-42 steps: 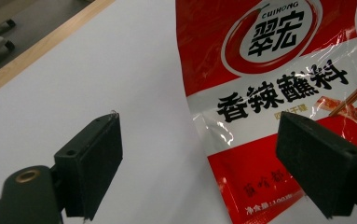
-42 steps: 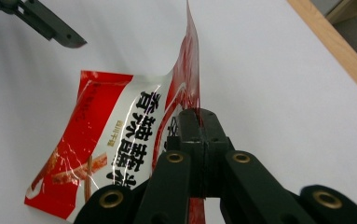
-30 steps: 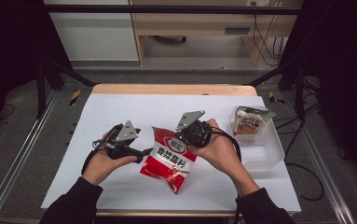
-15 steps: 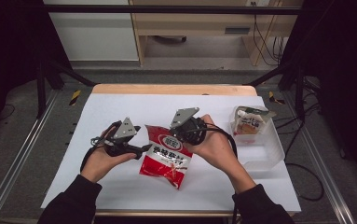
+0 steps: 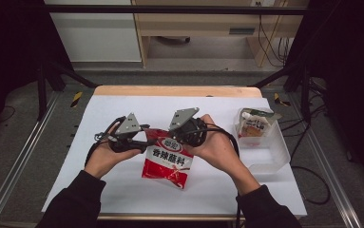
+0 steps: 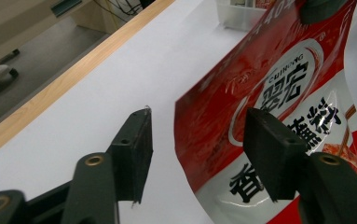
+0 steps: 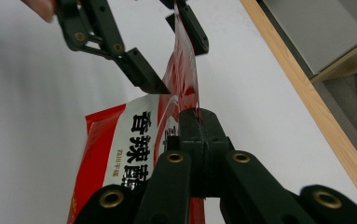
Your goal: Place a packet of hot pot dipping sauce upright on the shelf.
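Red and white, the seasoning packet (image 5: 166, 158) hangs from your right gripper (image 7: 198, 122), whose jaws are clenched on its upper edge, its lower end touching the white table (image 5: 122, 109). Your left gripper (image 6: 195, 154) is released, jaws spread to either side of the packet's edge, one in front of the printed face. Beyond your right gripper, a clear plastic bin (image 5: 270, 147) holds another pouch (image 5: 253, 126).

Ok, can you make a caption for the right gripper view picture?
Right gripper shut on the red packet while the open left gripper straddles its top edge.
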